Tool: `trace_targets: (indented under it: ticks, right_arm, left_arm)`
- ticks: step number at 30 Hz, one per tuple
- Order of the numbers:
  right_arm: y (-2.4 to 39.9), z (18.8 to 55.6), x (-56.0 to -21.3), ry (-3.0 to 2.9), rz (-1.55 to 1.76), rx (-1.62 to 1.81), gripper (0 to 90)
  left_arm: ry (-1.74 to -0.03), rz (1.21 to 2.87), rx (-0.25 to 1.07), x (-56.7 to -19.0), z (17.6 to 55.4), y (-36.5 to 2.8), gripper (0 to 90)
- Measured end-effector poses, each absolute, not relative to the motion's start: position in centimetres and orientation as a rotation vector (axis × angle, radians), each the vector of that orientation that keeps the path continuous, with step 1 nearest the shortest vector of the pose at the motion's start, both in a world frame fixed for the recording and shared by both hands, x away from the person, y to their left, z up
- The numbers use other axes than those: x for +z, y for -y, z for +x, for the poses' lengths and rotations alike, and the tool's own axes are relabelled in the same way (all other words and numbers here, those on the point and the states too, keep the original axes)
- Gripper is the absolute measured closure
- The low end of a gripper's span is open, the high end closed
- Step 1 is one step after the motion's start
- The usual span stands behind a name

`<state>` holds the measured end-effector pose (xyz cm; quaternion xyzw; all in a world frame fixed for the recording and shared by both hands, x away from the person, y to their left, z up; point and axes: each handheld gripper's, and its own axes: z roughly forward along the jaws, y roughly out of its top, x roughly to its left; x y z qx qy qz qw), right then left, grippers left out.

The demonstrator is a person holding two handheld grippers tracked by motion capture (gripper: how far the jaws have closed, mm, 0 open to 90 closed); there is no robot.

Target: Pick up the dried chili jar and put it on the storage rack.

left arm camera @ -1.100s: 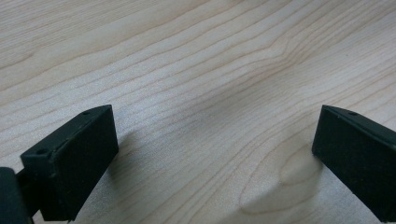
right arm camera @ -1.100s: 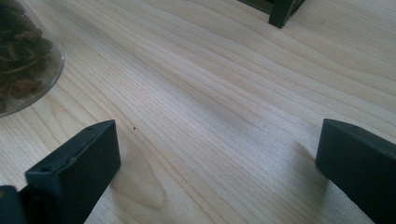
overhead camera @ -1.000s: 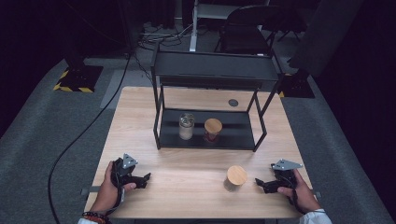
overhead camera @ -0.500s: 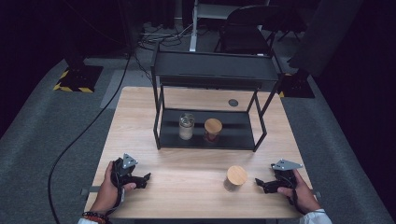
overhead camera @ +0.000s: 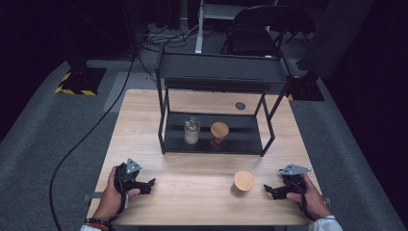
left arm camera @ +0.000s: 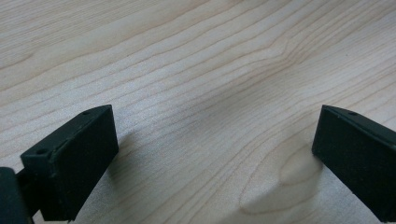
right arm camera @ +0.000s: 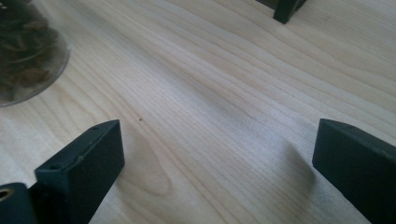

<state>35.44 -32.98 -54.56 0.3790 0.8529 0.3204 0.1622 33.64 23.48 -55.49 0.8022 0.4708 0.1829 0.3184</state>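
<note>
Two grippers: we hold the left gripper (overhead camera: pixel 146 184) and the right gripper (overhead camera: pixel 270 190) low at the near edge of the table (overhead camera: pixel 202 192), one at each side, both resting and aimed inward.
Left jaws: wide apart, bare wood between them, nothing held.
Right jaws: they have just been closing a little, yet they stand wide with only tabletop between them.
Near jar: the jar (overhead camera: pixel 243 183) with the wooden lid stands upright on the table just left of our right gripper, apart from it; in the right gripper view its glass base (right arm camera: pixel 28 56) with dark contents sits off to the upper left, outside the jaw line.
Rack: the black rack (overhead camera: pixel 216 77) stands mid-table, with a clear jar (overhead camera: pixel 191 131) and a lidded jar (overhead camera: pixel 219 134) side by side on its lower shelf.
Risk, aim: we judge the near jar is not centred between the right jaws; closing from here would likely catch air or clip one side and tip it.
Risk, grip: round glass may slip or twist between flat pads.
Risk, lid: gripped by the lid alone, it might come off.
Risk, shelf: carried toward the rack, the jar could knock the frame or the two jars already there.
</note>
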Motion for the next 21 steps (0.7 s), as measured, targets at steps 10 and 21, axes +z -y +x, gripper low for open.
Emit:
trace_targets:
  ticks: [10, 21]
  right_arm:
    - [32.1, 34.3, -52.6, -2.451, 0.974, 0.922, 2.1]
    - [31.1, 33.6, -51.7, -2.465, 0.916, 0.970, 2.1]
  left_arm:
    - [-1.238, 2.110, 0.481, -55.5, 33.6, -23.5, 0.0]
    - [-1.238, 2.110, 0.482, -55.5, 33.6, -23.5, 0.0]
